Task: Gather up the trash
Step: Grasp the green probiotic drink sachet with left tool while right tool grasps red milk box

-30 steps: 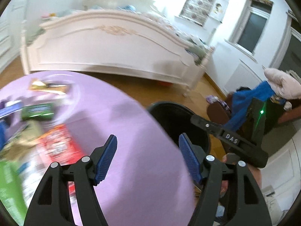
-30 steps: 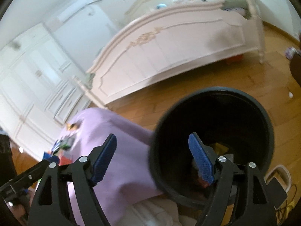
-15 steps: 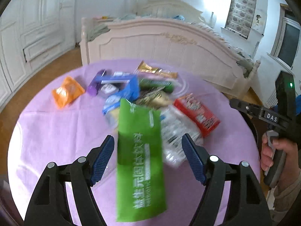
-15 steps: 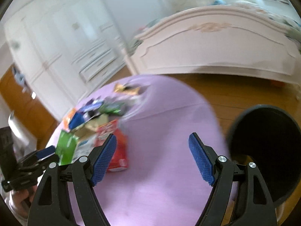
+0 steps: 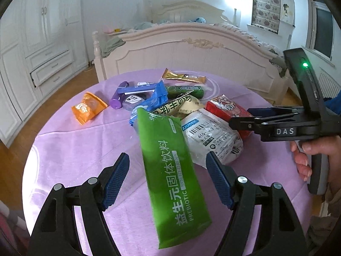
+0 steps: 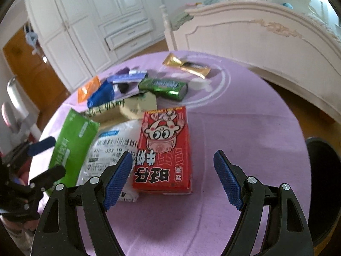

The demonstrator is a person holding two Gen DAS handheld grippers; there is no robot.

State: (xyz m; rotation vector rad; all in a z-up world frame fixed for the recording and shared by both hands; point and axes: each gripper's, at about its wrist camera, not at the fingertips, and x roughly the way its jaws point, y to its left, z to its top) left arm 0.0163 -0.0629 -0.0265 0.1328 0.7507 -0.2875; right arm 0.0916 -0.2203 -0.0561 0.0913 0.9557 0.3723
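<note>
Left wrist view first: your bed (image 5: 191, 51) fills the back of the room, and in front of it stands the round table (image 5: 70, 147) under its purple cloth, with the trash heaped near the middle. From the right wrist view you can also see the black bin (image 6: 324, 183) on the floor just past the table's right edge. Of the trash, the long green packet (image 5: 170, 170) is the largest piece; it lies over the heap, and its near end sits between the fingers of your left gripper (image 5: 168, 181), whose jaws are wide apart and do not press on it. Beside it lies the white bag (image 5: 213, 134) with a barcode label, then the red box (image 6: 164, 149), flat on the cloth. Your right gripper (image 6: 172, 179) hovers over that box, jaws spread wide and holding nothing; the box's near end shows between the blue pads, but you cannot tell whether they touch it. Farther back lie smaller pieces: a green tube (image 6: 164, 87), a blue packet (image 5: 153, 100), an orange pouch (image 5: 88, 108), a gold wrapper (image 5: 183, 77) and a purple tube (image 5: 119, 98).
</note>
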